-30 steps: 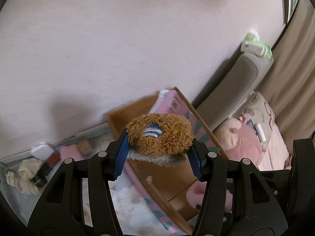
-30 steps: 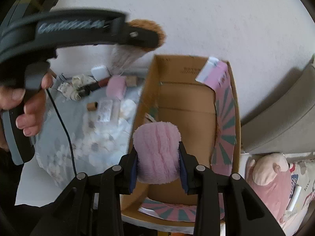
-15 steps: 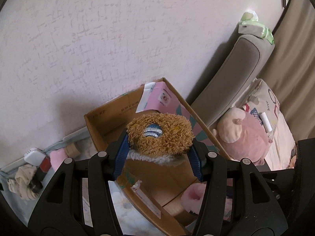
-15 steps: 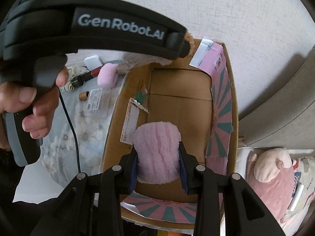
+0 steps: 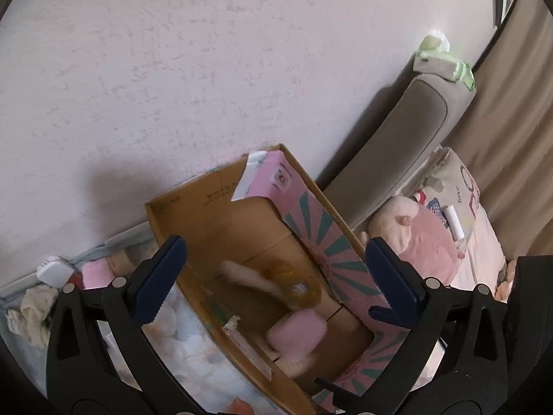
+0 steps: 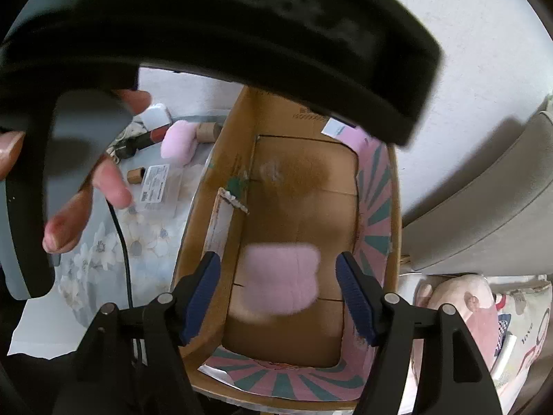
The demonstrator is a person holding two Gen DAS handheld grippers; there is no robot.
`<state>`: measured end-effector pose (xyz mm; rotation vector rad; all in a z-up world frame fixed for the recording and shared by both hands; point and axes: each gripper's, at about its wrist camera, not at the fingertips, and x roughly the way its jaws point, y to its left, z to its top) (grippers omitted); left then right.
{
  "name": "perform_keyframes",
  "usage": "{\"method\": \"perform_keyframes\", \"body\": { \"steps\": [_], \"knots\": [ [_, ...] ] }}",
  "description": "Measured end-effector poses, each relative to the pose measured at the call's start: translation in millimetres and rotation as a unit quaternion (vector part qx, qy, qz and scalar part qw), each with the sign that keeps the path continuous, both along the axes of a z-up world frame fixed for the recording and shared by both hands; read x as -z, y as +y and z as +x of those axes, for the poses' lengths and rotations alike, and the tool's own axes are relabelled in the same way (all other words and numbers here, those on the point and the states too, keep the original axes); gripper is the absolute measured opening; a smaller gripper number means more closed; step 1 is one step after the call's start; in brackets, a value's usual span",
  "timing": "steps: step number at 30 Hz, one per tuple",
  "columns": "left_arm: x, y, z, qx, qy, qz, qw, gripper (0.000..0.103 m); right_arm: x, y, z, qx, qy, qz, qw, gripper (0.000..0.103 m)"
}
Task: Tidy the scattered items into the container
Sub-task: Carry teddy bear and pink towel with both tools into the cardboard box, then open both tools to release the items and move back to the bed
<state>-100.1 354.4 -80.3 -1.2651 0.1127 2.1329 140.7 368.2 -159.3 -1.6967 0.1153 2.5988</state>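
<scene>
An open cardboard box [image 5: 193, 200] with pink and teal flaps stands against the wall. My left gripper [image 5: 275, 252] hovers over it, its jaws opening wide. A brown plush toy [image 5: 287, 283] is a blur below them, falling inside the box. My right gripper [image 6: 278, 259] is over the near end of the box [image 6: 276, 114], jaws opening. A pink plush toy [image 6: 280, 280] is blurred between the pads, touching neither. It also shows in the left wrist view as the pink plush toy [image 5: 297, 335] low in the box. The brown toy is a smear [image 6: 304, 173] further in.
On the floral cloth [image 6: 103, 249] left of the box lie a pink plush piece [image 6: 178, 141], a cardboard roll [image 6: 207, 131], a labelled packet [image 6: 157, 186] and a white charger [image 6: 155, 116]. A hand [image 6: 86, 200] holds the left gripper's housing [image 6: 242, 27]. A grey sofa [image 5: 397, 159] bears a pink pig [image 5: 425, 242].
Both grippers have opened over the box. The brown plush has left the left jaws and the pink plush has left the right jaws; both are dropping.
</scene>
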Motion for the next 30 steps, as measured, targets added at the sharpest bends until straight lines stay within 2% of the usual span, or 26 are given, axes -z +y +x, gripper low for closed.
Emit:
{"method": "perform_keyframes", "body": {
  "steps": [17,30],
  "knots": [
    [-40.2,-70.0,11.9,-0.024,0.039,0.012,0.9989,0.103,-10.3,-16.3,2.9,0.049,0.012,-0.04,0.998,0.065],
    [-75.0,-146.9,33.3,-0.057,0.095,0.021,0.9936,0.103,-30.5,-44.8,-0.4,0.065,0.029,-0.029,0.997,0.065]
  ]
}}
